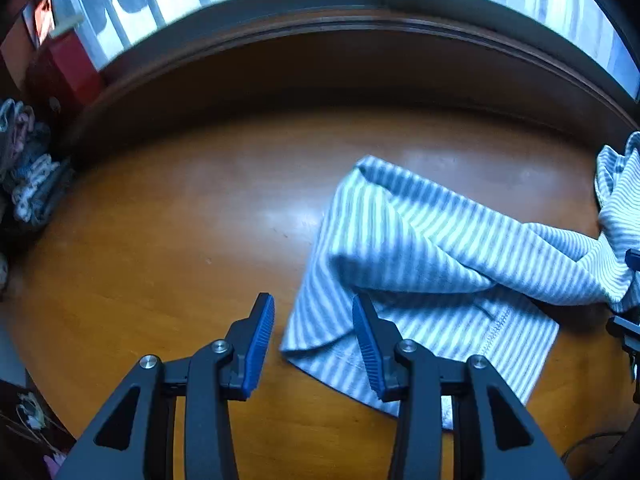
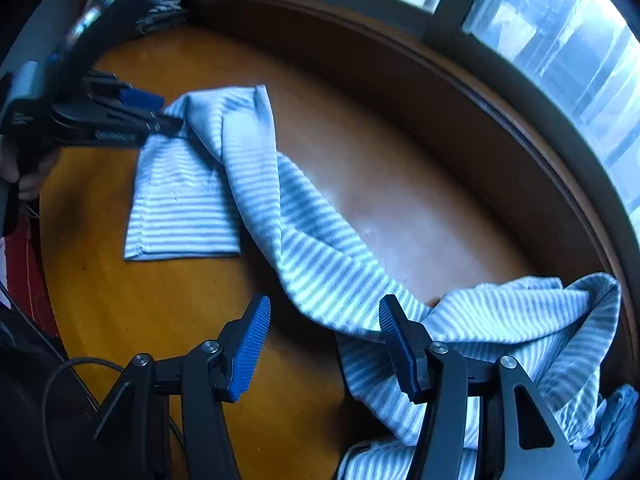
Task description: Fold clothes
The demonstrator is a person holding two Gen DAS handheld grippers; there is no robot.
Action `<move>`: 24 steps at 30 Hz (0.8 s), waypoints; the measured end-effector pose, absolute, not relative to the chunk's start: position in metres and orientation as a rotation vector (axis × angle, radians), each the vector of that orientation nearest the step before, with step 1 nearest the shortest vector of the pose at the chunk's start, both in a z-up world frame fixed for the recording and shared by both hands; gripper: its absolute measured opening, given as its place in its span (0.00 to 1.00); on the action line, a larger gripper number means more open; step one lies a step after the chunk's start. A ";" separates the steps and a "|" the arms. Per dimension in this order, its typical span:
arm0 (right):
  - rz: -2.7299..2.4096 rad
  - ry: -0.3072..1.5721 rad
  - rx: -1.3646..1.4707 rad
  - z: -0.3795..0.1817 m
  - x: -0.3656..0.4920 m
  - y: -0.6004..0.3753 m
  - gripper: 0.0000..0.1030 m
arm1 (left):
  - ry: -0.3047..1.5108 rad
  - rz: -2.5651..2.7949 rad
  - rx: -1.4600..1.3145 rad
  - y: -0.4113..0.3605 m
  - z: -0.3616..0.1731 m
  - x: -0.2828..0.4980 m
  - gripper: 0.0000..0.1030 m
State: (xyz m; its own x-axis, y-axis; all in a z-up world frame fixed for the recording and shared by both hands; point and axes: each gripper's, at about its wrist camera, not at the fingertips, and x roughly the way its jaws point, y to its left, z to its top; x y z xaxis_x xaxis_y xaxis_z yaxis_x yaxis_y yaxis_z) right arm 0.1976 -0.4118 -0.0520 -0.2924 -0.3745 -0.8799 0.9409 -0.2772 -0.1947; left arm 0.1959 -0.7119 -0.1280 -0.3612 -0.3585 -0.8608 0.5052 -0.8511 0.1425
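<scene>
Handling notes: striped knit garment (image 1: 420, 240), centre-right of frame, looks soft, light, floppy. Your left gripper (image 1: 313, 344) and right gripper (image 2: 325, 346) both gape empty; pinch the stitched hem corner.

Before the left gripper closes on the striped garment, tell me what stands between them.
Nothing visible. The left gripper hangs open right over the near corner of the striped garment, one finger above cloth, the other above bare wooden table.

Dim, window backlight, fisheye warp, blur
</scene>
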 end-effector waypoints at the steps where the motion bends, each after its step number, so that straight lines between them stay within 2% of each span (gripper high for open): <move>1: -1.737 0.938 0.928 -0.054 0.197 -0.411 0.55 | 0.191 -2.240 1.354 -0.711 -0.128 0.196 0.38; 3: -1.740 0.942 0.955 -0.059 0.196 -0.409 0.55 | 0.194 -2.268 1.369 -0.711 -0.132 0.195 0.46; 7: -1.768 0.960 1.023 -0.071 0.191 -0.409 0.54 | 0.289 -2.345 1.386 -0.716 -0.144 0.190 0.47; 8: -1.777 0.955 1.034 -0.073 0.189 -0.409 0.50 | 0.314 -2.361 1.367 -0.717 -0.144 0.189 0.47; 9: -1.796 0.929 1.040 -0.073 0.187 -0.409 0.27 | 0.335 -2.371 1.354 -0.719 -0.145 0.188 0.38; 10: -1.812 0.907 1.054 -0.071 0.184 -0.408 0.11 | 0.350 -2.375 1.345 -0.720 -0.144 0.187 0.26; 11: -1.836 0.891 1.045 -0.066 0.182 -0.407 0.03 | 0.370 -2.383 1.329 -0.722 -0.141 0.187 0.08; 14: -1.905 0.821 1.010 -0.045 0.174 -0.406 0.03 | 0.437 -2.404 1.255 -0.732 -0.127 0.190 0.08; 19: -1.996 0.727 0.882 0.004 0.147 -0.425 0.03 | 0.326 -2.360 1.122 -0.744 -0.097 0.188 0.08; 24: -2.032 0.745 0.862 -0.005 0.107 -0.480 0.03 | 0.275 -2.281 1.112 -0.763 -0.095 0.172 0.11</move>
